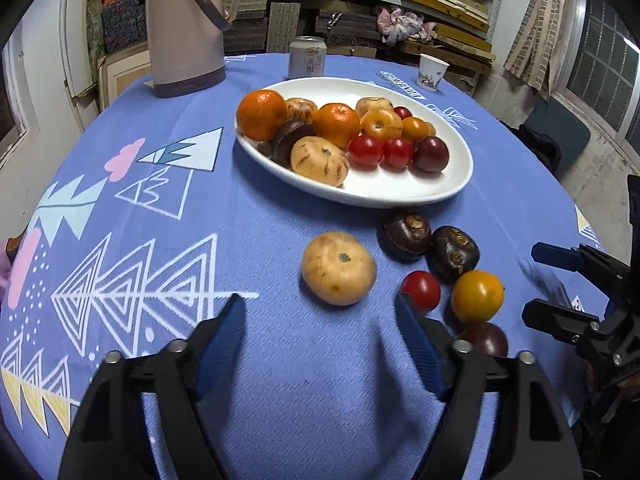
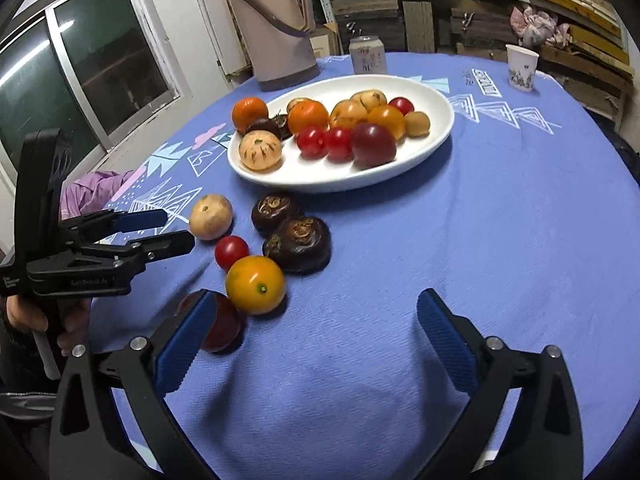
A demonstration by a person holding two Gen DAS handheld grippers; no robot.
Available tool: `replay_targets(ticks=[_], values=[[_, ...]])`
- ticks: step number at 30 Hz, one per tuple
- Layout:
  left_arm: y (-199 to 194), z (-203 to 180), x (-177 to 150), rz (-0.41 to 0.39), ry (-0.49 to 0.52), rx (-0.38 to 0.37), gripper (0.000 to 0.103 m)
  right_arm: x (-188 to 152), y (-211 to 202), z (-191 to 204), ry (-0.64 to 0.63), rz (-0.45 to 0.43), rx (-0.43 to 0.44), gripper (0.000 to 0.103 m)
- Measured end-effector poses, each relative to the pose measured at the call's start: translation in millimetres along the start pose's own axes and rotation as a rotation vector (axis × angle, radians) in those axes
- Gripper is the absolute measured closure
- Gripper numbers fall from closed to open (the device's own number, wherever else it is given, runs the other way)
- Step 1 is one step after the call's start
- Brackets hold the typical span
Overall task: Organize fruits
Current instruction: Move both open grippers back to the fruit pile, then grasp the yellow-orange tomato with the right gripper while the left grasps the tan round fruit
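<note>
A white oval plate (image 1: 448, 184) (image 2: 436, 136) holds several fruits: oranges, red tomatoes, tan striped fruits, dark ones. Loose on the blue cloth lie a tan fruit (image 1: 338, 268) (image 2: 211, 217), two dark brown fruits (image 1: 405, 234) (image 1: 454, 253) (image 2: 298, 243), a red tomato (image 1: 421, 290) (image 2: 231, 252), a yellow-orange fruit (image 1: 477, 296) (image 2: 256, 285) and a dark red plum (image 1: 485, 338) (image 2: 224, 326). My left gripper (image 1: 320, 320) is open and empty, just short of the tan fruit. My right gripper (image 2: 316, 320) is open and empty, its left finger beside the plum.
A beige thermos jug (image 1: 184, 28) (image 2: 276, 24), a drink can (image 1: 307, 58) (image 2: 367, 55) and a paper cup (image 1: 432, 72) (image 2: 521, 67) stand at the table's far side. Shelves of boxes lie behind. A pink cloth (image 2: 96, 192) hangs at the left edge.
</note>
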State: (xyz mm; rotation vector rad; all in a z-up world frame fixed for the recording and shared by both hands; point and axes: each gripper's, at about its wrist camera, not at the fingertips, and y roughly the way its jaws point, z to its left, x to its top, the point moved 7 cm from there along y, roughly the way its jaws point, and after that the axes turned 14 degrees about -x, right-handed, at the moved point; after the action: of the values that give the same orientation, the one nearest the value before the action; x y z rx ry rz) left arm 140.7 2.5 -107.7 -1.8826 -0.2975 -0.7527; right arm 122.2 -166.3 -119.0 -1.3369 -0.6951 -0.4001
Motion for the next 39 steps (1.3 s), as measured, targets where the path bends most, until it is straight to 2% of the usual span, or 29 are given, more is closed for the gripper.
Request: replay_targets(ticks=[2,8,9,10,12,17,20,21,25,29,33,39], values=[[-0.4,2.0,-2.4,0.0,-0.007,-0.007,0.022,0.3,2.8,4.8,0.006,0.017,-0.01,0.005],[-7.4,6.0,-3.3,-0.017,-0.021,-0.003,0.022,8.8,8.1,27.9,0.023,0.022,0.037,0.005],[-8.3,6.6,-3.4,-0.018,-0.023,-0.002,0.022,9.9,9.7,32.0,0.025,0.022,0.041,0.009],[-9.2,7.3,-3.7,-0.019,-0.023,-0.002,0.022,10.8,10.7,35.2,0.023,0.021,0.045,0.028],[-9.8,8.2,-4.4,-0.018,-0.024,-0.002,0.022,9.0,18.0,44.8,0.006,0.053,0.054,0.052],[-10.6,12.5,-5.5,-0.017,-0.031,-0.002,0.022,7.4,22.0,50.1,0.017,0.071,0.078,0.05],[-9.9,14.2,-5.5,-0.016,-0.038,-0.002,0.022,8.3,21.5,48.5,0.03,0.078,0.088,0.059],[-9.7,14.2,-5.6,-0.014,-0.035,0.0,0.022,9.0,20.8,45.9,0.034,0.077,0.083,0.066],[-7.5,12.9,-4.7,-0.007,-0.022,0.006,0.022,13.1,11.0,24.0,0.113,0.054,0.13,0.066],[-1.2,9.6,-0.5,0.001,-0.008,0.013,0.022,18.8,-2.4,-3.3,0.122,0.016,0.074,0.066],[7.3,3.9,5.9,0.001,0.01,0.008,0.022,13.4,-6.0,-23.0,0.098,0.017,-0.011,0.066],[23.5,6.6,10.7,0.023,-0.018,-0.011,0.022,0.0,4.8,-24.2,0.08,0.05,-0.013,0.066]])
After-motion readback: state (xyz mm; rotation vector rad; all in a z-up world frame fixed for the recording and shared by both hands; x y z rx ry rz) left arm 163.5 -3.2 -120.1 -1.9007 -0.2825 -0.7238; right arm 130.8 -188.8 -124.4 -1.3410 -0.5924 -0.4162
